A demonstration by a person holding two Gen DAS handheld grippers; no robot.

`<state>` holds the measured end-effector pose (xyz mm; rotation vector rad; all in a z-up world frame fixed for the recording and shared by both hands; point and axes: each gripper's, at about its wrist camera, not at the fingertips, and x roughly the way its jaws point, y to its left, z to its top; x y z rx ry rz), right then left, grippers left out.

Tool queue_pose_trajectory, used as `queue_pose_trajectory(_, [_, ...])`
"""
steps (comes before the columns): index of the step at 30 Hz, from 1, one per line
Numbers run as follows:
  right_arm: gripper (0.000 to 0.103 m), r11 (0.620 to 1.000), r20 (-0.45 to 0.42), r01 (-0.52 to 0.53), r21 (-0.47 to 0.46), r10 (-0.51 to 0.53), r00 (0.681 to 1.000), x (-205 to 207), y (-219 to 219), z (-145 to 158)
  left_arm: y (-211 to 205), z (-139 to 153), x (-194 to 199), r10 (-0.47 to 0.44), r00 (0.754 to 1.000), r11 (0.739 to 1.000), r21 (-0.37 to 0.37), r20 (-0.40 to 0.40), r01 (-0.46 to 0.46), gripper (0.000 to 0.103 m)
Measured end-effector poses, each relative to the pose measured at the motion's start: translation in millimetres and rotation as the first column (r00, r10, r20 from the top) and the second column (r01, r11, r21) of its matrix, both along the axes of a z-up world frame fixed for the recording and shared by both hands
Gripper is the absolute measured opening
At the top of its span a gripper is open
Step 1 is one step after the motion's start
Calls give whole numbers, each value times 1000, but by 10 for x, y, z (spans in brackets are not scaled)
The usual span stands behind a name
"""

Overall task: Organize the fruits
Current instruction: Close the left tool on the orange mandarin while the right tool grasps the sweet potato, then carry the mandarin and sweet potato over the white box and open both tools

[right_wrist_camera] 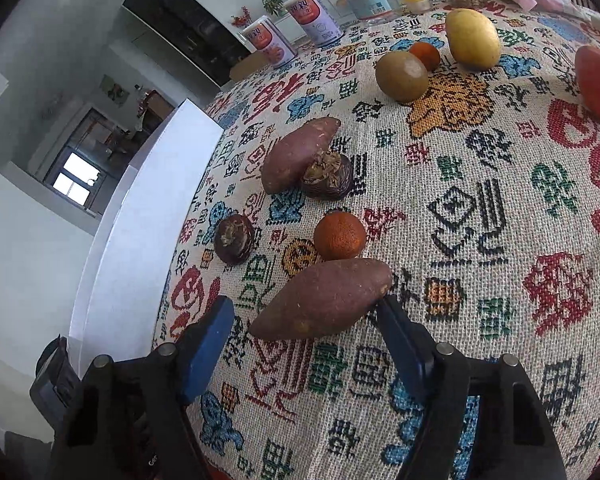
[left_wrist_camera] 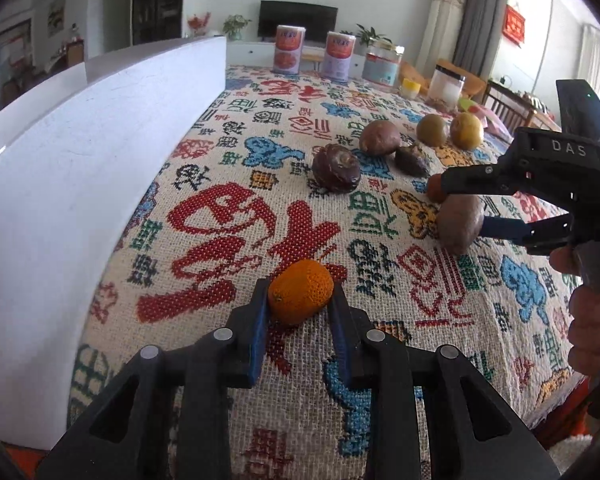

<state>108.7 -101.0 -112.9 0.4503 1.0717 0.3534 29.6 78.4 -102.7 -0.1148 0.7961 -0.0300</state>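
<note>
Sweet potato (right_wrist_camera: 324,298) lies crosswise between the half-open, empty right gripper (right_wrist_camera: 304,344), long axis spanning pad to pad, while the left gripper (left_wrist_camera: 300,312) pinches a small orange (left_wrist_camera: 300,296) on the tablecloth (left_wrist_camera: 220,240).

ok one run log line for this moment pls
left hand-held gripper: shut on small round orange citrus fruit | right hand-held gripper: open around long purple-brown sweet potato
</note>
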Motion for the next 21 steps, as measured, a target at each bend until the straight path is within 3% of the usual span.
queue_pose_trajectory(1, [71,1000,-19,24,-1,-24,1000,69,49,-30,-15,-2,-21,-5,1000,1000,12,6,5,29])
queue_pose_trajectory(2, [63,999,-42,30,-19,-31,999,129,100,-77,-29,-4,-39,-11,1000,1000,25,11,11,29])
queue_pose_trajectory(3, [44,996,-21,39,-80,-41,999,147,145,-57,-36,-2,-48,-15,1000,999,32,13,15,29])
queue_pose_trajectory(4, [42,991,-21,18,-134,-21,1000,160,187,-51,-32,-1,-53,-18,1000,999,29,13,18,29])
queue_pose_trajectory(11, [42,973,-52,-127,-191,119,992,196,-74,42,83,10,42,-13,1000,996,-84,3,13,30])
queue_pose_trajectory(15, [48,975,-77,-117,-190,104,992,226,-134,11,101,20,79,-21,1000,995,-103,-10,20,36])
queue_pose_trajectory(18, [54,971,-61,-115,-211,105,993,192,-99,-7,118,37,50,-17,1000,995,-103,-13,16,49])
queue_pose_trajectory(21, [49,945,-50,-151,-290,143,989,157,-3,2,105,45,67,-20,1000,996,-84,-19,18,48])
